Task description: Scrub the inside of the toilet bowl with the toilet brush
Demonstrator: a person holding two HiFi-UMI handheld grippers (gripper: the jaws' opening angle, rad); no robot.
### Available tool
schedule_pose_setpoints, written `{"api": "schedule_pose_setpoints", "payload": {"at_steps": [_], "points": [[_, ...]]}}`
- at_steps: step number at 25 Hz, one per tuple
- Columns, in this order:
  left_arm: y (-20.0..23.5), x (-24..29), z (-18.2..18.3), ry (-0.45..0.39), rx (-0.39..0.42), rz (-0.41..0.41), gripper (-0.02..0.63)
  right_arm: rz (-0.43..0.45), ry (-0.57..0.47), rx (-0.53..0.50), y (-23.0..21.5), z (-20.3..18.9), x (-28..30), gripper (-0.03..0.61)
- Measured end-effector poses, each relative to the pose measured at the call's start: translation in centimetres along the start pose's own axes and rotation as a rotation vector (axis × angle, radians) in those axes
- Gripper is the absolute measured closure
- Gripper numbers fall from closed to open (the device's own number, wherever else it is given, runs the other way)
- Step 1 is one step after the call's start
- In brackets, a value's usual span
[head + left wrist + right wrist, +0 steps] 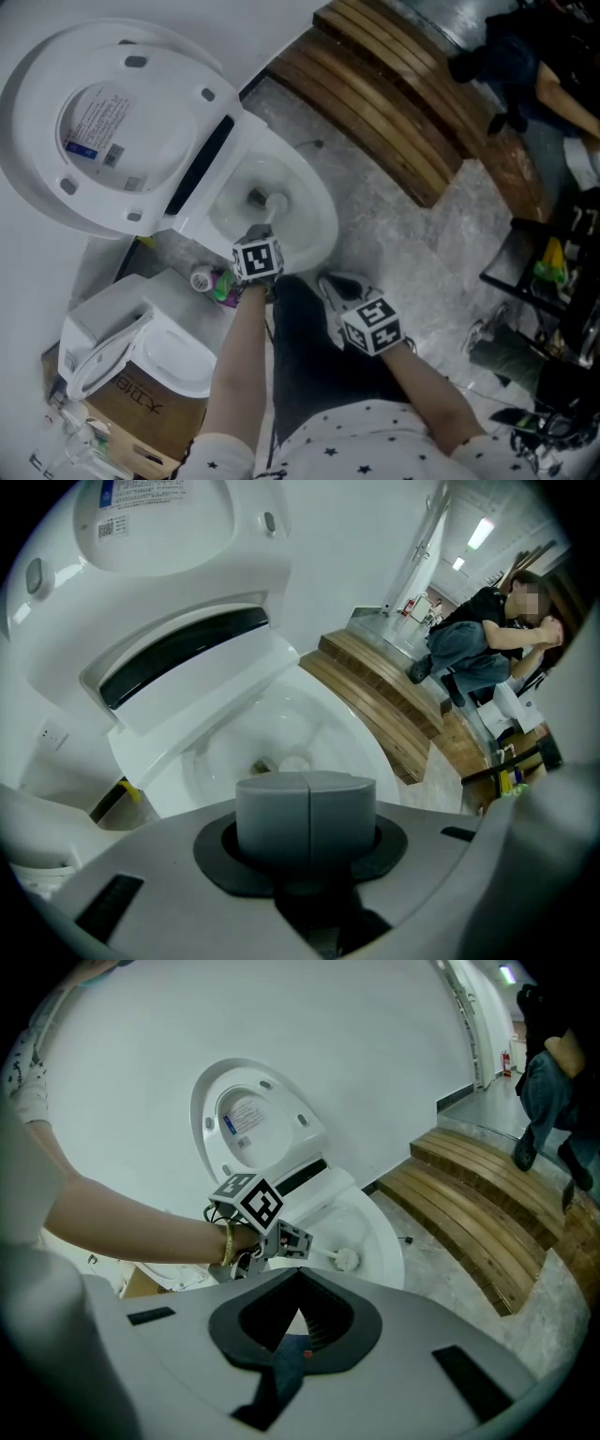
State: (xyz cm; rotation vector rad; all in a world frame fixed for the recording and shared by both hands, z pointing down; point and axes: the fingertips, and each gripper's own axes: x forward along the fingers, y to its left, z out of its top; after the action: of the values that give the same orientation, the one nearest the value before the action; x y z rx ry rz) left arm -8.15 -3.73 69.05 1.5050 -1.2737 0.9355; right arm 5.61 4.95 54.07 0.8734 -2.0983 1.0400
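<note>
- Grey concrete floor [403, 234] lies around a white toilet bowl [319, 211], with its lid [112, 122] raised and a curved wooden step [375, 103] beyond it.
- Left gripper [307, 785] hangs over the near rim of the bowl. Its fingers [272, 813] are pressed together with only a thin seam between them, clamped on the handle of the toilet brush [347, 1259].
- From those fingers the brush shaft runs forward and down, so the white brush head sits just ahead of them, low inside the bowl near the drain.
- Right gripper [298, 1312] is held back from the bowl, well apart from the brush. Its fingers [323, 1321] stand apart in a V, with nothing between them.
</note>
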Motion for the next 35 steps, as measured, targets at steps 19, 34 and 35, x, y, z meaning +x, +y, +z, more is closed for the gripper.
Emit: {"api": "schedule_pose_setpoints", "payload": {"at_steps": [19,34,35], "points": [[3.8,0.8,3.3,-0.028,-0.008,0.048,0.46,-0.012,0.017,0.012,-0.5,-0.3,0.6,0.572],[6.7,0.8,3.1,-0.006,-0.042,0.095,0.46,-0.01,0.021,0.01,-0.5,-0.1,0.8,0.572],[6.8,0.7,3.1,-0.008,-0.04,0.096,0.46,-0.01,0.02,0.01,-0.5,-0.1,0.8,0.572]]}}
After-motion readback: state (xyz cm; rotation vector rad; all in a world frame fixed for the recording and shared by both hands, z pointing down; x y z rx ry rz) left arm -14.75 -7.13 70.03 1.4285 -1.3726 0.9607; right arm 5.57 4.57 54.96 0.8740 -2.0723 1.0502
